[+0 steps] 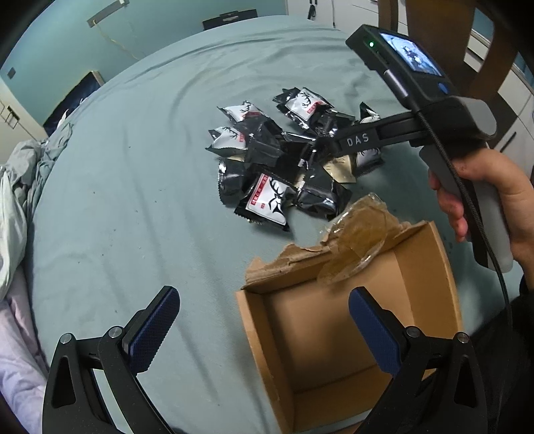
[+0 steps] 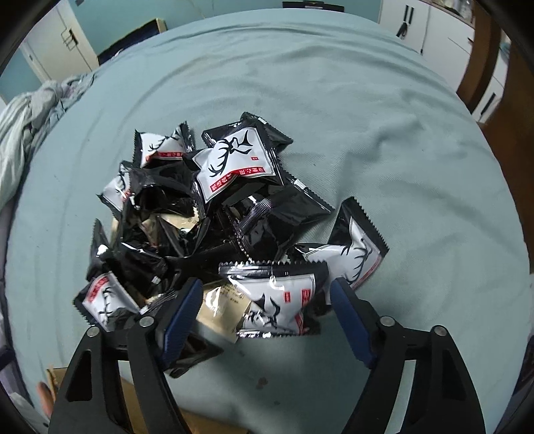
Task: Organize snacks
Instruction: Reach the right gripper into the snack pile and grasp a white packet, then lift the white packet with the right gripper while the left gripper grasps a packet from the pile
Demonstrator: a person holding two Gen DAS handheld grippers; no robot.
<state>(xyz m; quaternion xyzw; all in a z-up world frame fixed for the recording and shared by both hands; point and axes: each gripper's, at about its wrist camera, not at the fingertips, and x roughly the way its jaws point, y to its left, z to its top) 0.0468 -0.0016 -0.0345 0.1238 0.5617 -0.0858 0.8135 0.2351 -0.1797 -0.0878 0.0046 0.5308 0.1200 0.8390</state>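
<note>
A pile of black and white snack packets (image 1: 273,157) with antler prints lies on the teal bed sheet (image 1: 133,173). In front of it stands an open cardboard box (image 1: 444,267) with a torn flap, and nothing shows inside it. My left gripper (image 1: 263,293) hangs open over the box's left wall, holding nothing. A hand holds my right gripper (image 1: 323,150), which dips into the pile's right side. In the right wrist view my right gripper (image 2: 267,283) straddles one white-faced packet (image 2: 277,303). Its blue pads (image 2: 350,320) stand beside the packet, not visibly pressing it.
Crumpled grey bedding (image 1: 20,200) bunches at the left edge of the bed. A clear film scrap (image 1: 360,233) hangs on the box's torn flap. Brown wooden furniture (image 1: 484,50) and white cabinets (image 2: 434,30) stand beyond the bed on the right.
</note>
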